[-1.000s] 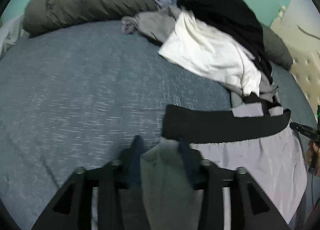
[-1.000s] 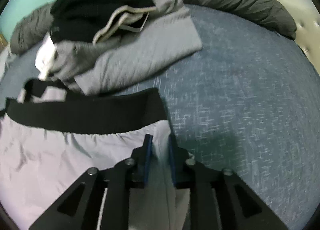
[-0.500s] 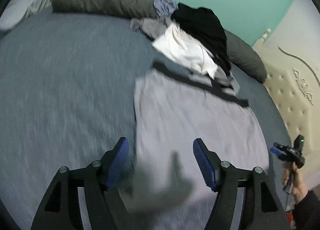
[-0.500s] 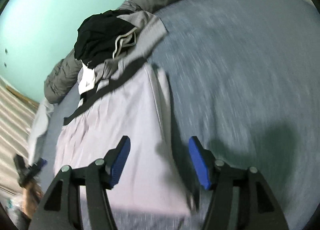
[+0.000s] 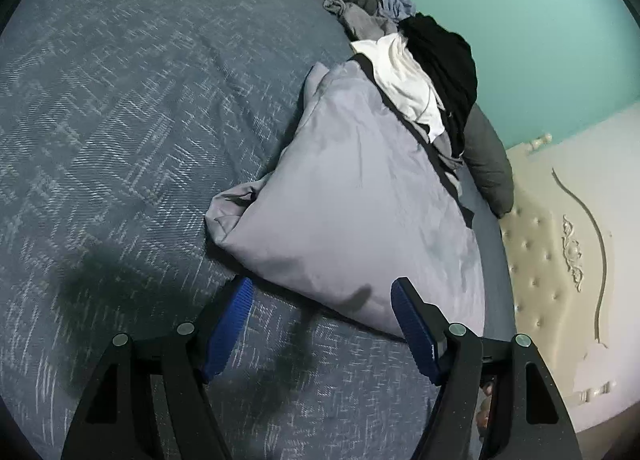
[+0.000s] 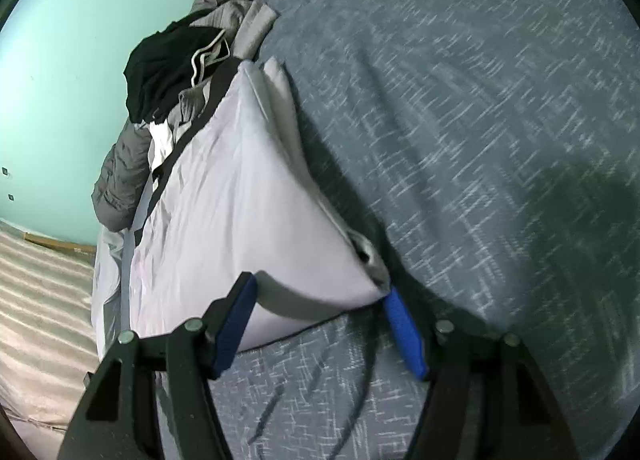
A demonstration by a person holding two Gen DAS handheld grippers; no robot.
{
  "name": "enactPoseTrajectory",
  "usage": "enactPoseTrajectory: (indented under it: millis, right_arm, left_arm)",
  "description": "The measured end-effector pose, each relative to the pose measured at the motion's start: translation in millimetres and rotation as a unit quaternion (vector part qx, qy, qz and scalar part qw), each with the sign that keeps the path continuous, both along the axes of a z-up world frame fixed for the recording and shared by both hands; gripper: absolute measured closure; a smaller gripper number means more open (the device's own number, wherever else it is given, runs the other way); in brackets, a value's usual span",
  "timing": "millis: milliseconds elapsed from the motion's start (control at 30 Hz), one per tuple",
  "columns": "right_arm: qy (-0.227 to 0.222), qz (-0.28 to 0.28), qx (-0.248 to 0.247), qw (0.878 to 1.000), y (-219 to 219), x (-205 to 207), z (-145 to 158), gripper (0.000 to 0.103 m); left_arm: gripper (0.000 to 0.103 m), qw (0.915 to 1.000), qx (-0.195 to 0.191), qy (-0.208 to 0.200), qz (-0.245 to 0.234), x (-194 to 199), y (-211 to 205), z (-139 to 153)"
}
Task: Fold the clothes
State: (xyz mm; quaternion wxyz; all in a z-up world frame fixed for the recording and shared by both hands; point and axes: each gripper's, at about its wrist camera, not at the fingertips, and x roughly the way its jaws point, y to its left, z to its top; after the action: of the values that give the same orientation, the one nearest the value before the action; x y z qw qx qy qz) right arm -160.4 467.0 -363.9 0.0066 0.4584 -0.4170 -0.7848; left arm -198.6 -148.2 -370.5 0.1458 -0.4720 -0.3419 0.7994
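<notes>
The pale grey shorts lie flat on the blue-grey bedspread, with their black waistband at the far end, touching the heap of clothes.

The heap holds a white garment and a black garment. It rests against a dark grey quilt along the green wall.

Left gripper: released. The jaws stand wide apart above the bedspread, just short of the near hem of the shorts. No cloth sits between the blue pads.

Right gripper: released. The jaws stand wide apart. The near corner of the shorts lies in the gap between them, but the pads do not press on it.

A cream padded headboard stands at the side of the bed.
</notes>
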Motion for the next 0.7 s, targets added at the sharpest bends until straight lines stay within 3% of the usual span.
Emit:
enactPoseTrajectory:
  millis: [133,233,267,400,533,700]
  right_arm:
    - [0.001,-0.012,-0.007,1.0,2,-4,-4,0.037]
    - [0.005,-0.015,0.0,1.0,2,-6,-3,0.039]
    - [0.008,-0.015,0.003,1.0,1,-7,-1,0.045]
    - [0.017,-0.006,0.041,0.999,-4,-5,12,0.08]
    - [0.035,0.009,0.054,0.998,-6,2,28,0.092]
    - [0.05,0.018,0.052,0.997,-8,10,55,0.094]
  left_arm:
    - [0.031,0.9999,0.008,0.008,0.009,-14,-2,-10]
    - [0.051,0.9998,0.003,0.015,0.009,-23,-1,-13]
    - [0.063,0.9998,0.0,0.019,0.007,-25,1,-12]
    - [0.083,0.9995,-0.011,0.03,0.003,-29,1,-3]
    - [0.091,0.9988,-0.023,0.041,-0.013,-25,2,14]
    - [0.093,0.9986,-0.008,0.049,-0.016,-7,-3,36]
